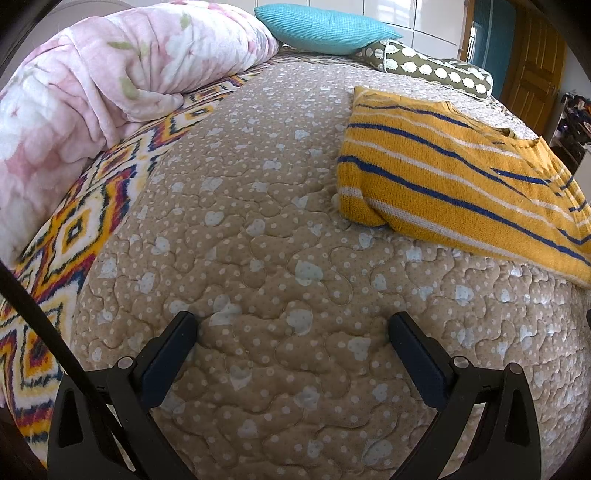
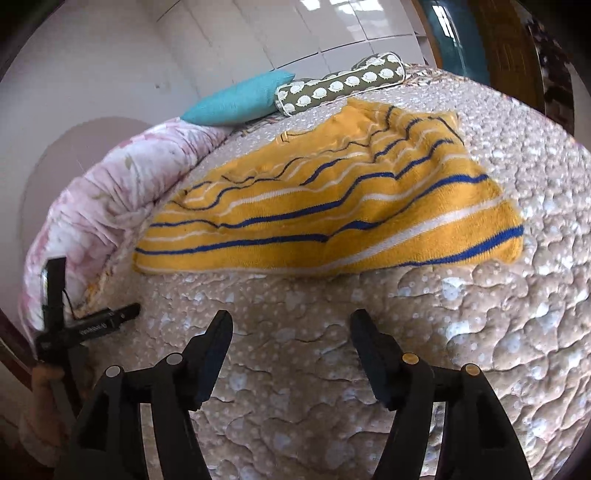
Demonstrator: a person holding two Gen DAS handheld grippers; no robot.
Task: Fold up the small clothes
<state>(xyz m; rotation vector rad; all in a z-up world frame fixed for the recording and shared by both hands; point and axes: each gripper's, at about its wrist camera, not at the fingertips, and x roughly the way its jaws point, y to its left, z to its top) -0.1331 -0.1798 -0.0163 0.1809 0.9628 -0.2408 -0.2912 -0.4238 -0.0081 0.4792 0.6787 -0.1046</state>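
Note:
A small yellow knit sweater [image 1: 458, 177] with blue and white stripes lies folded on the beige quilted bed cover [image 1: 258, 240]. In the left wrist view it is at the upper right, well ahead of my left gripper [image 1: 291, 325], which is open and empty above bare quilt. In the right wrist view the sweater [image 2: 332, 206] lies across the middle, just beyond my right gripper [image 2: 291, 325], which is open and empty. The left gripper also shows in the right wrist view [image 2: 125, 312] at the far left, held in a hand.
A rolled pink floral blanket [image 1: 110, 85] runs along the bed's left side over a zigzag-patterned blanket [image 1: 85, 229]. A teal pillow [image 1: 325, 27] and an olive patterned bolster [image 1: 436, 68] lie at the head. A wooden door [image 1: 532, 66] stands at the far right.

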